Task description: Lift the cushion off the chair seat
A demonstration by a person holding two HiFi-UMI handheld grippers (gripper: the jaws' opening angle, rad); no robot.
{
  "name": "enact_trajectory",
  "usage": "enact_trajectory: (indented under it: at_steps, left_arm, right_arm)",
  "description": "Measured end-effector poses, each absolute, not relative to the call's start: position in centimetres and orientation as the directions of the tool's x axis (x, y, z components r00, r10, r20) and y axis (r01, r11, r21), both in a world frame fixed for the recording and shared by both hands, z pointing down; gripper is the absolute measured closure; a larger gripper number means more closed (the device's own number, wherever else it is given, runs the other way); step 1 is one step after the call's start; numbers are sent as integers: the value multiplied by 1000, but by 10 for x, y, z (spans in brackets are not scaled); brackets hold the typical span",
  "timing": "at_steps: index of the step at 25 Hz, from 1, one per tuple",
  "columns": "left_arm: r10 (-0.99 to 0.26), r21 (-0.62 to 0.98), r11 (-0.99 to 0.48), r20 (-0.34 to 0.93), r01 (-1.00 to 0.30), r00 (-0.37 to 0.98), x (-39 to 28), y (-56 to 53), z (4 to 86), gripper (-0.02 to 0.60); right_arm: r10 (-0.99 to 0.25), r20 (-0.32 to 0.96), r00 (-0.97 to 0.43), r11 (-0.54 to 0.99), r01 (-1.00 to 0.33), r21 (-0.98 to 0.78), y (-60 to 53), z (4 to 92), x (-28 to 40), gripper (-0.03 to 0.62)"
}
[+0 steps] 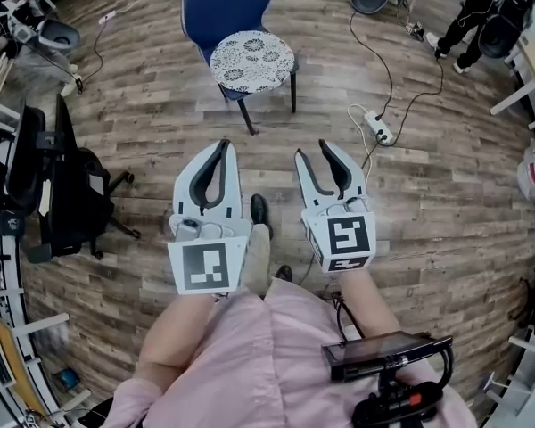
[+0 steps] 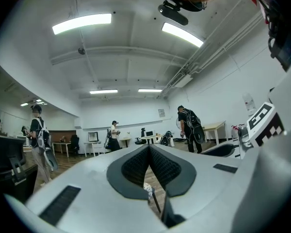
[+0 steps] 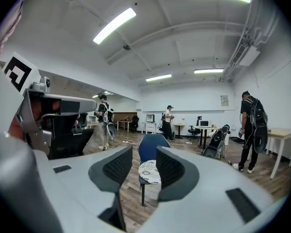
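Left gripper jaws meet; right gripper frames distant cushion

A black office chair and a white power strip occupy the wooden floor.

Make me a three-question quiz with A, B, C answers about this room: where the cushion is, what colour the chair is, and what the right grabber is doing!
1. Where is the cushion? A) on the chair seat B) on a bed C) held in a gripper
2. What colour is the chair? A) red B) blue C) green
3. How are the right gripper fingers? A) apart, holding nothing B) shut on the cushion C) shut on a cup

Answers: 1 A, it lies on the seat, untouched; 2 B, the backrest is blue; 3 A, the chair shows through the gap between them.
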State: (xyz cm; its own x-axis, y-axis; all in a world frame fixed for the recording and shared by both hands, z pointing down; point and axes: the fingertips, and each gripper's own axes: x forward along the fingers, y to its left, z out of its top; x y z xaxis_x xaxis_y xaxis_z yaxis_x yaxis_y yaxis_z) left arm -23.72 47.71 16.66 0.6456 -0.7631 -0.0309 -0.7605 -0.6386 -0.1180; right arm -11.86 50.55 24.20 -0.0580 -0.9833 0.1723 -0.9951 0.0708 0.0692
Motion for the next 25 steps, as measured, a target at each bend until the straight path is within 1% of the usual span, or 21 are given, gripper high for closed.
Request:
enact_trajectory:
  at_steps: [7, 13, 20, 25]
  left_arm:
    - [-761, -103, -645, 8, -757, 648, -207, 359, 184, 571]
    - [-736, -102, -670, -31, -735, 676, -181, 259, 167, 571]
    - [-729, -87, -676, -64, -732, 681, -164, 195, 156, 571]
    - [-735, -96, -669, -61, -737, 675, -146, 165, 159, 571]
  right_arm:
    - [-977, 209, -42, 56, -996, 64, 395, 255, -83, 448]
    - [-980, 199, -20, 34, -997, 64, 296, 242, -59, 459]
    - [-988, 152, 5, 9, -996, 90, 229, 215, -32, 468]
    - [-988, 151, 16, -3, -996, 89, 201, 217, -6, 474]
